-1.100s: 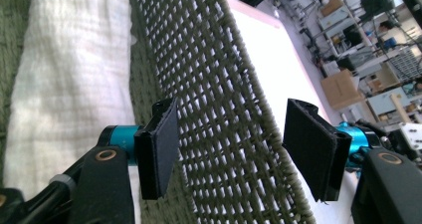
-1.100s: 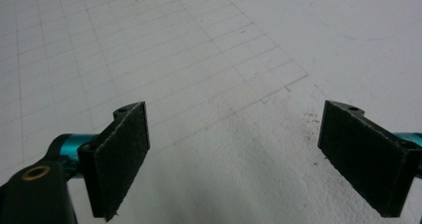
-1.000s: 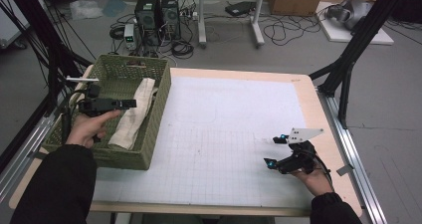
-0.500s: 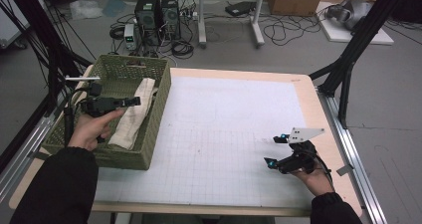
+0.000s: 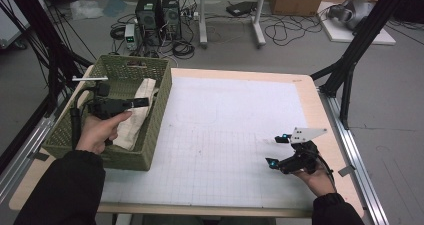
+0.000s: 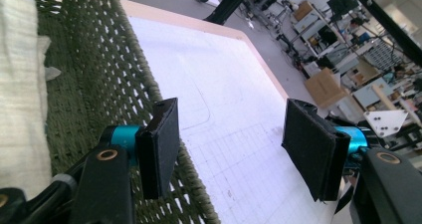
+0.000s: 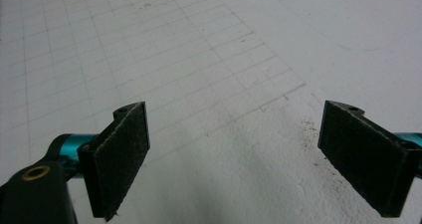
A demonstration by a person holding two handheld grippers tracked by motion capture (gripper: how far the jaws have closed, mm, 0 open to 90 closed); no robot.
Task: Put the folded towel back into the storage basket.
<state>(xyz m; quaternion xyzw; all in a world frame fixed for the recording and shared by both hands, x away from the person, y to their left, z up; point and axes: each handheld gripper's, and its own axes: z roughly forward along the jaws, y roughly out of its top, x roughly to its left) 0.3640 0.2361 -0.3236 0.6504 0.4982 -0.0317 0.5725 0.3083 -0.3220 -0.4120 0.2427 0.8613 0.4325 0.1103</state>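
Observation:
A green woven basket stands at the table's left, with a cream cloth lying in it. A hand holds my left gripper above the cloth, jaws pointing right toward the basket's right wall. In the left gripper view that gripper is open and empty, with the basket wall and cloth to its left and the white gridded mat ahead. My right gripper rests low over the mat at the front right. Its jaws stand wide open with nothing between the pads.
Black frame poles rise at the table's left and right. Computer towers and cables lie on the floor beyond the far edge. The wooden table rim borders the mat on the right.
The left gripper has shifted a little to the right and upward over the basket. The right gripper has stayed where it was.

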